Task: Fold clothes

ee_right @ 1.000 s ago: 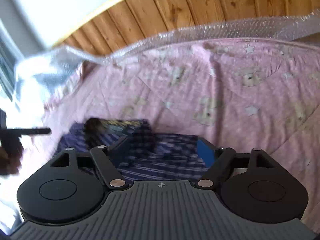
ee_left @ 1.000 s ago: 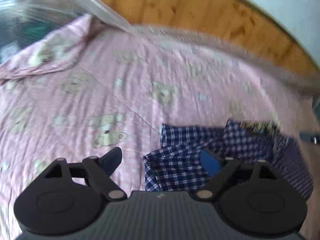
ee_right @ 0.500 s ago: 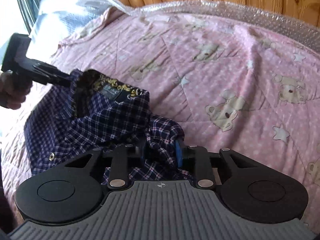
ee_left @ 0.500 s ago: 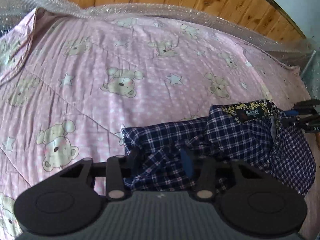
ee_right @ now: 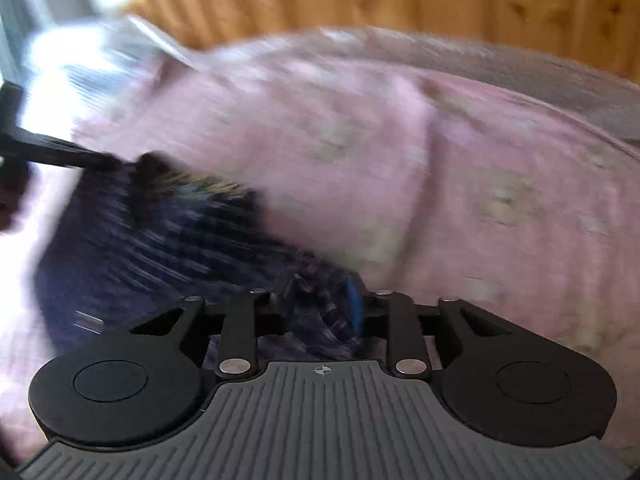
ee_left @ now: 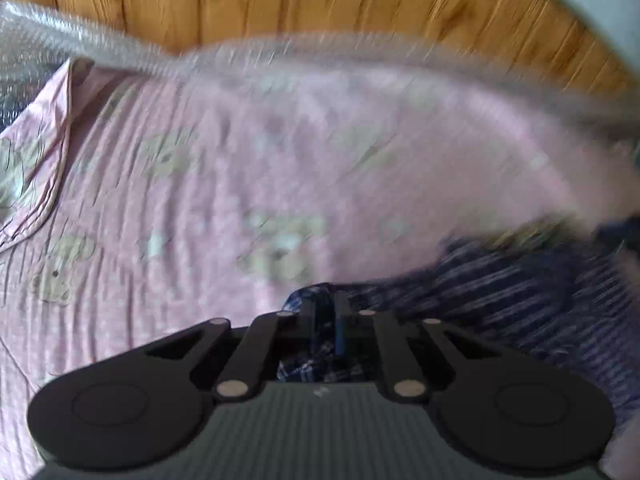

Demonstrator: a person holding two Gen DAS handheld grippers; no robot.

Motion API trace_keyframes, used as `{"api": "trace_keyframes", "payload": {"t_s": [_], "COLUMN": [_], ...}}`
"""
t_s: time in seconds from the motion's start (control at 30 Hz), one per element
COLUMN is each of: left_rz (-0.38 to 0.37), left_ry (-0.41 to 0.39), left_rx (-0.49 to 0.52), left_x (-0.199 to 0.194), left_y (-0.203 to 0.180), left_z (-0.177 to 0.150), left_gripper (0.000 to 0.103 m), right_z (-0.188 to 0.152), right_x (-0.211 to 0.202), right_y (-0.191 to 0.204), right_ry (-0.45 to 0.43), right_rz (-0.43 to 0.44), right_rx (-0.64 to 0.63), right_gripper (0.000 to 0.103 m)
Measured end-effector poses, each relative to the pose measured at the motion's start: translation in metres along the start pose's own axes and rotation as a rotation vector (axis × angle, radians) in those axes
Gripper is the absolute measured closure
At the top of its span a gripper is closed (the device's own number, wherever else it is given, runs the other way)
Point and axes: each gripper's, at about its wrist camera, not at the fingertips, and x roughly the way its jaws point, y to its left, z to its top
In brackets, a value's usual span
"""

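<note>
A dark blue checked shirt point(ee_left: 500, 300) lies crumpled on a pink bedspread point(ee_left: 240, 152) printed with bears. My left gripper point(ee_left: 322, 308) has a fold of the shirt's edge between its fingers, and its jaws are closing on it. In the right wrist view the shirt point(ee_right: 160, 248) spreads to the left, its gold-patterned collar point(ee_right: 200, 184) at the far side. My right gripper point(ee_right: 320, 292) has bunched cloth filling its gap, and its jaws are closing too. The left gripper point(ee_right: 52, 152) shows as a black bar at the shirt's far left corner. Both views are blurred by motion.
Bubble wrap point(ee_left: 40, 40) lines the bed's far edge below a wooden plank wall point(ee_left: 320, 0). The bedspread's corner point(ee_left: 40, 160) is turned back at the left. A person's hand point(ee_right: 12, 192) shows at the left rim of the right wrist view.
Both grippers' jaws went from wide apart to narrow, with shirt cloth caught between them. Both hands moved along the shirt, and the views are now smeared by motion.
</note>
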Motion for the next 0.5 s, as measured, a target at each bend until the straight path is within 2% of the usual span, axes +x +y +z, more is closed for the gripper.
{"api": "trace_keyframes", "payload": {"t_s": [0.03,0.07,0.1,0.13,0.17,0.23,0.3,0.33,0.37,0.43,0.47,0.5], "left_rz": [0.008,0.01,0.009,-0.005,-0.037,-0.15,-0.246,-0.251,-0.211,-0.077,-0.066,-0.094], "left_ry": [-0.003,-0.032,-0.074,-0.107,-0.131,-0.148,-0.091,-0.046,-0.002,0.043,0.034,-0.001], "left_rx": [-0.02,-0.063,-0.114,-0.151,-0.171,-0.153,-0.068,-0.008,0.049,0.064,0.008,-0.09], "left_x": [-0.001,-0.01,-0.024,-0.039,-0.052,-0.07,-0.069,-0.062,-0.052,-0.039,-0.047,-0.065], "left_y": [0.005,0.011,0.016,0.018,0.018,0.004,-0.021,-0.033,-0.042,-0.04,-0.032,-0.021], "left_z": [-0.001,-0.002,-0.005,-0.009,-0.012,-0.022,-0.038,-0.049,-0.062,-0.086,-0.091,-0.097], "left_gripper": [0.082,0.072,0.067,0.067,0.067,0.068,0.067,0.067,0.067,0.081,0.08,0.075], "right_z": [0.001,0.001,0.002,0.002,0.003,0.001,-0.009,-0.017,-0.027,-0.049,-0.056,-0.058], "right_x": [0.0,-0.009,-0.018,-0.032,-0.049,-0.073,-0.075,-0.069,-0.059,-0.037,-0.034,-0.043], "right_y": [-0.007,-0.014,-0.02,-0.022,-0.017,0.006,0.034,0.047,0.056,0.055,0.05,0.04], "right_ry": [0.007,-0.009,-0.024,-0.058,-0.103,-0.155,-0.135,-0.107,-0.073,-0.031,-0.035,-0.054], "right_rz": [-0.06,-0.102,-0.144,-0.155,-0.126,-0.005,0.12,0.16,0.159,0.054,0.018,-0.005], "right_rx": [0.018,0.047,0.077,0.099,0.11,0.119,0.086,0.054,0.017,-0.012,0.022,0.117], "right_gripper": [0.079,0.081,0.081,0.081,0.081,0.08,0.075,0.073,0.072,0.072,0.062,0.063]}}
